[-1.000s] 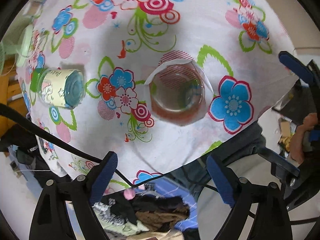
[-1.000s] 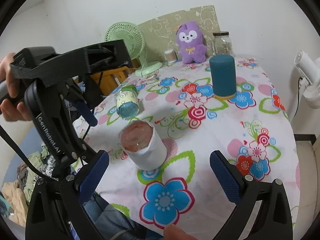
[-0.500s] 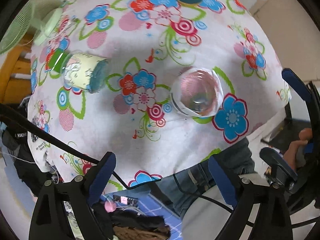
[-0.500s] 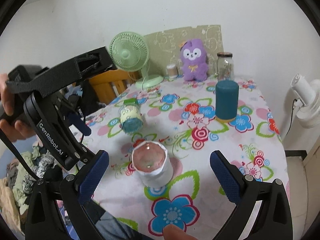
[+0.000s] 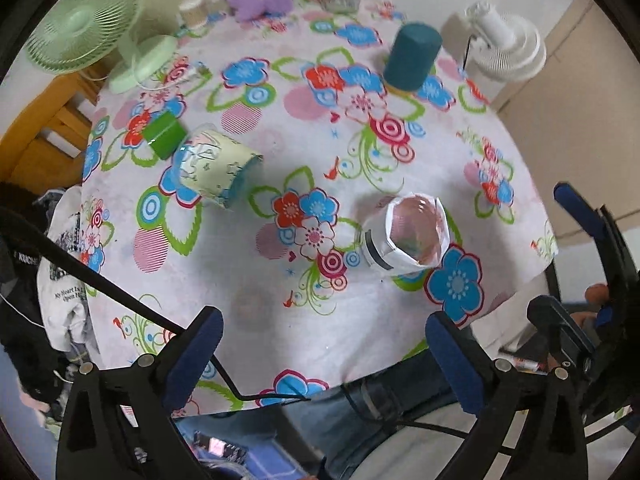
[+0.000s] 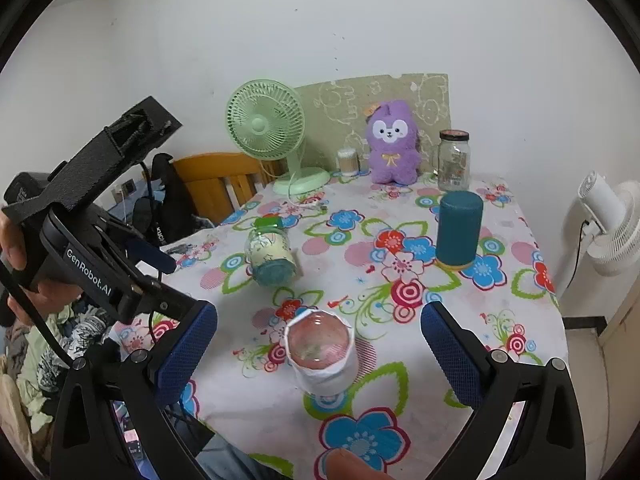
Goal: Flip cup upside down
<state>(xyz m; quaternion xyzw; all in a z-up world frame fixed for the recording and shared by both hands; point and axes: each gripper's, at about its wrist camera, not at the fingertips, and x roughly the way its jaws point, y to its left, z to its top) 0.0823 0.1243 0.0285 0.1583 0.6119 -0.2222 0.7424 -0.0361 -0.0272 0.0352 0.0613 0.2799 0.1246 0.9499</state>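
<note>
Cup (image 6: 322, 354) stands upright, mouth up, near your edge of the worktop (image 6: 500, 320), ahead of the right gripper (image 6: 318, 354), whose fingers (image 6: 188, 350) are spread wide, holding nothing. Left gripper (image 5: 324, 356) is also wide and empty, well back. Cup looks like clear glass in a loose paper sleeve: likely rigid but fragile, sleeve may slip. Grip mid-body, firm. Further back: a jar (image 6: 272, 250) lying on its side, then a teal cylinder (image 6: 458, 230).

cup (image 6: 322, 354) | clear glass, white paper sleeve | upright, mouth up | near table's front edge
</note>
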